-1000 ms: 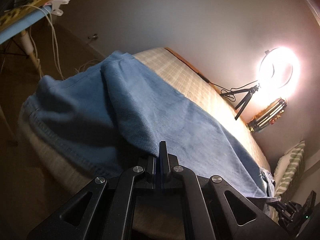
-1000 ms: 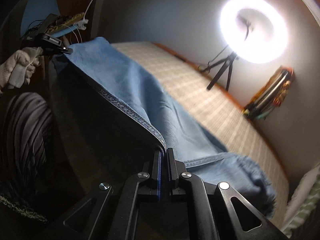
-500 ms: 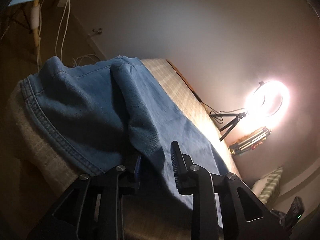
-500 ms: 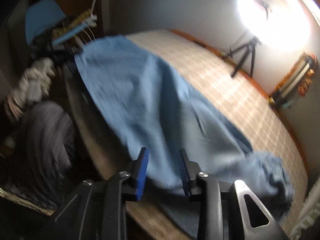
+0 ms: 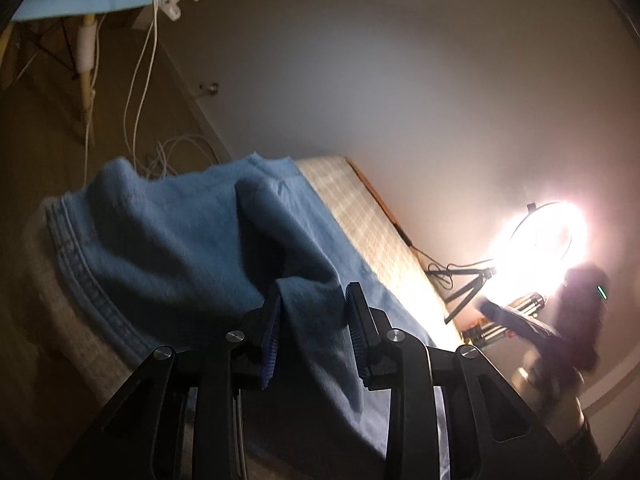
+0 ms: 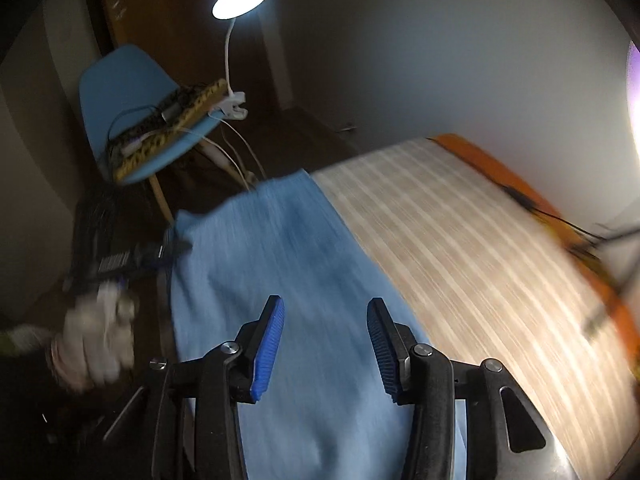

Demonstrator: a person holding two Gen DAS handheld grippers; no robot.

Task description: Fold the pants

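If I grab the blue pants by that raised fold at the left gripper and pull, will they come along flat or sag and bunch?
Likely sag: the pants drape in soft ridges over the bed edge. The fold between the left gripper pads looks limp and thick, so it may bunch. The stitched hem seems the stiffest part. The right gripper hangs open above the cloth.

**A dim bedroom, lit for filming**

This is a room in a home, a bedroom. A bed point(image 6: 480, 264) with a pale checked cover fills the middle, its far edge running along a plain wall, and blue pants point(image 5: 192, 248) lie across its near edge. A ring light on a small tripod point(image 5: 548, 248) glares from the bed's far side. Beside the bed's corner stands a blue chair point(image 6: 120, 112) carrying a clip-on lamp point(image 6: 240, 0), with white cables point(image 5: 136, 92) trailing to a wooden floor point(image 5: 40, 140).
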